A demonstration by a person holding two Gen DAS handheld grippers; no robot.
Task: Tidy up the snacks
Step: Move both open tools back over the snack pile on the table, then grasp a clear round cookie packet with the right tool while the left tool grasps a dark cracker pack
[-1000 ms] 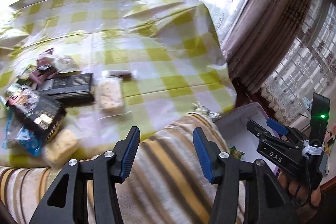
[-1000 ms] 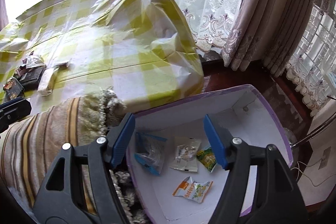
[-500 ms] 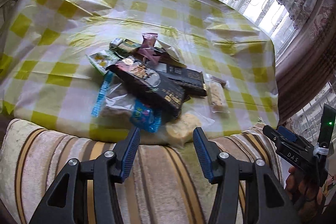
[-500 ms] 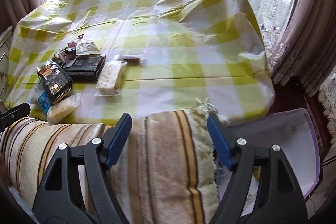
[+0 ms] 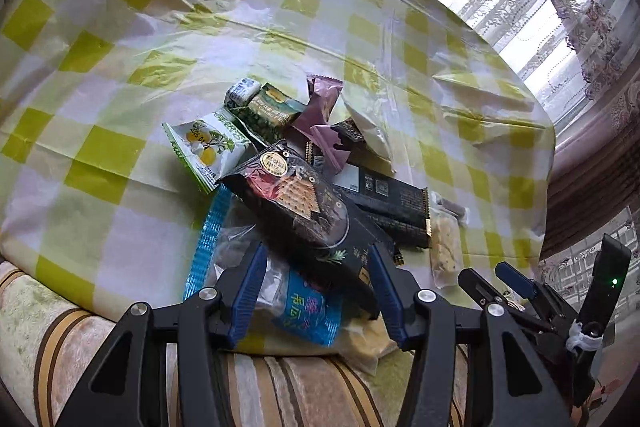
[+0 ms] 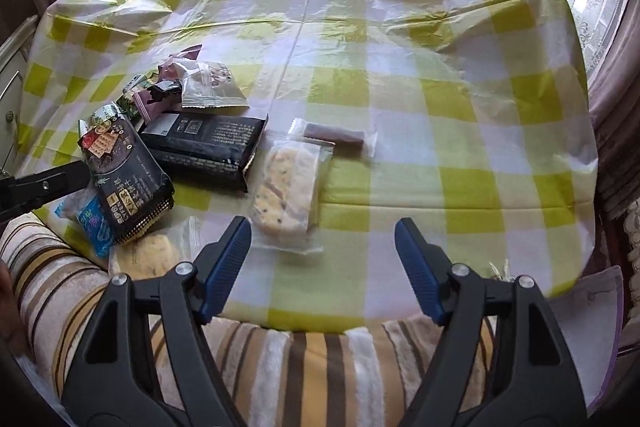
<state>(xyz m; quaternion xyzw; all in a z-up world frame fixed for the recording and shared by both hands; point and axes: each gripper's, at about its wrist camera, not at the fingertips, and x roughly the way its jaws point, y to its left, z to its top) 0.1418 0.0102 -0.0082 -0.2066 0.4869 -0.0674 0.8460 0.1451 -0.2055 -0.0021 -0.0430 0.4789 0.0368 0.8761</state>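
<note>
From the left wrist, the left gripper (image 5: 318, 285) stands half-wide and empty astride the black cracker pack (image 5: 308, 215), so closing could snag the blue bag (image 5: 304, 311) beneath; from the right wrist, the right gripper (image 6: 322, 263), wide and empty, has the clear cookie pack (image 6: 290, 195) just ahead-left and could miss it.

Left gripper (image 5: 316, 283): swung from the striped cushion (image 5: 280, 387) toward the snack pile (image 5: 304, 187), ending with its open jaws either side of the black cracker pack (image 5: 304, 215).
Right gripper (image 6: 322, 267): left the purple box, came over the table (image 6: 400, 67); jaws had just been opening, nothing between them.
</note>
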